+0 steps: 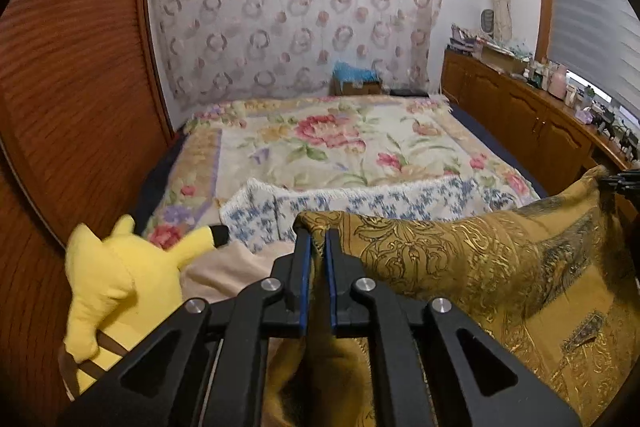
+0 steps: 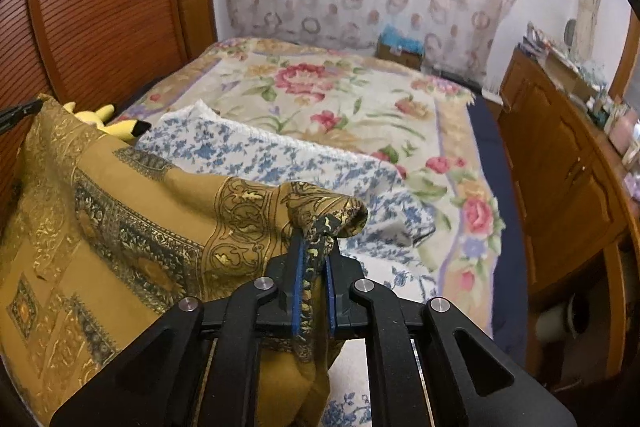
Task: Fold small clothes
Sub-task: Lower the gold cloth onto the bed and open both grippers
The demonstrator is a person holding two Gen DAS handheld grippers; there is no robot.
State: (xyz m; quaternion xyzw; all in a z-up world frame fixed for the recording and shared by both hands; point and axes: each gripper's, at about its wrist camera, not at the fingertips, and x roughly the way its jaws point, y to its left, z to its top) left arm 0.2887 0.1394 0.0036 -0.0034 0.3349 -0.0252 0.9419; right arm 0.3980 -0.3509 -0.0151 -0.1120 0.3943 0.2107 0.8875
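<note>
Each hand-held gripper, left point(image 1: 318, 233) and right point(image 2: 316, 239), pinches the gold cloth point(image 1: 460, 255) (corners)

Ahead of the claw lies a bed under a floral blanket point(image 1: 344, 151), with a blue-flowered white cover point(image 1: 360, 201) folded across its near end. Left of the claw sits a yellow plush toy point(image 1: 116, 287) against a slatted wooden panel point(image 1: 80, 87). A patterned lace curtain point(image 1: 296, 7) hangs beyond the bed, and a cluttered wooden sideboard point(image 1: 532, 119) runs along the right.
</note>
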